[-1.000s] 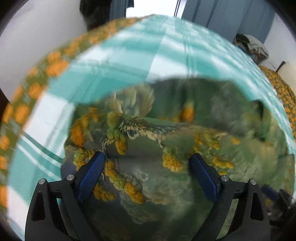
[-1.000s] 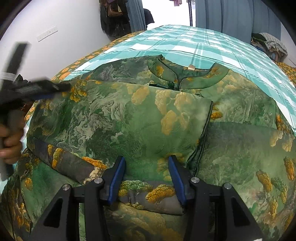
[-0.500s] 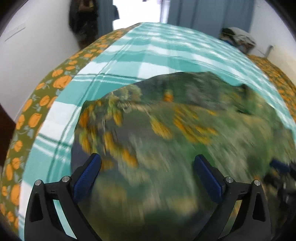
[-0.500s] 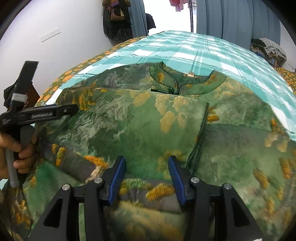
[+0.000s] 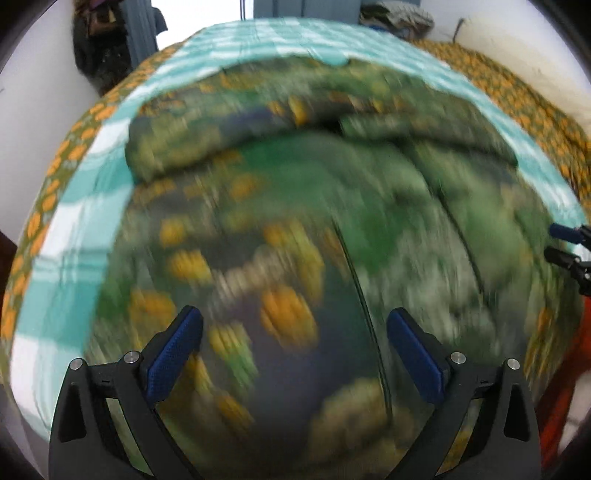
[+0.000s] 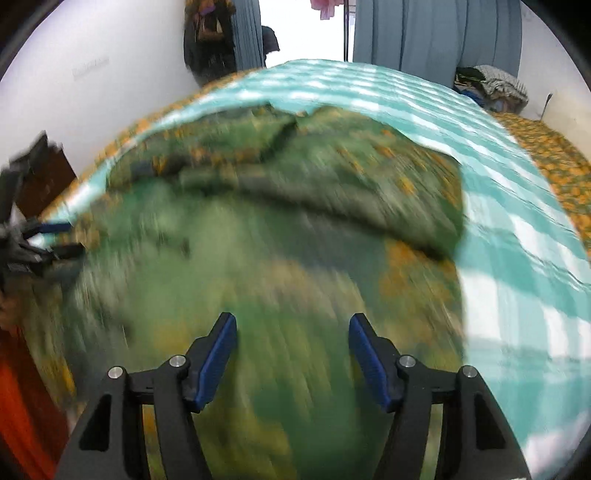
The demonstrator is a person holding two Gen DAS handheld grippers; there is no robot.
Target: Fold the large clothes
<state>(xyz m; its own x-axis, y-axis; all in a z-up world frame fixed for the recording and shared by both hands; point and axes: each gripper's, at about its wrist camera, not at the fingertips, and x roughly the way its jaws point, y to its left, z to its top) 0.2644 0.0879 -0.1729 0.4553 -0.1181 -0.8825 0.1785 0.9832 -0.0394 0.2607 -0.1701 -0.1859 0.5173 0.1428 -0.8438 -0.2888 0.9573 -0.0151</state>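
A large green garment [image 5: 295, 229] with orange and yellow print lies spread on the bed, its sleeves folded in across the body; both views are motion-blurred. My left gripper [image 5: 293, 328] is open and empty above the garment's lower left part. My right gripper [image 6: 291, 330] is open and empty above the garment [image 6: 280, 236] on its lower right part. Each gripper shows at the edge of the other's view: the right one [image 5: 565, 247] and the left one [image 6: 44, 240].
The bed has a teal and white checked sheet [image 6: 517, 206] with an orange-flowered border [image 5: 40, 206]. White walls stand left and right. Blue curtains [image 6: 436, 33] and a pile of clothes [image 6: 491, 85] are at the far end. Something red-orange [image 6: 22, 406] is near the front.
Both grippers have pulled back and risen from the garment, so more of it shows. The right gripper's jaws have opened wider. The left view has swung to the right.
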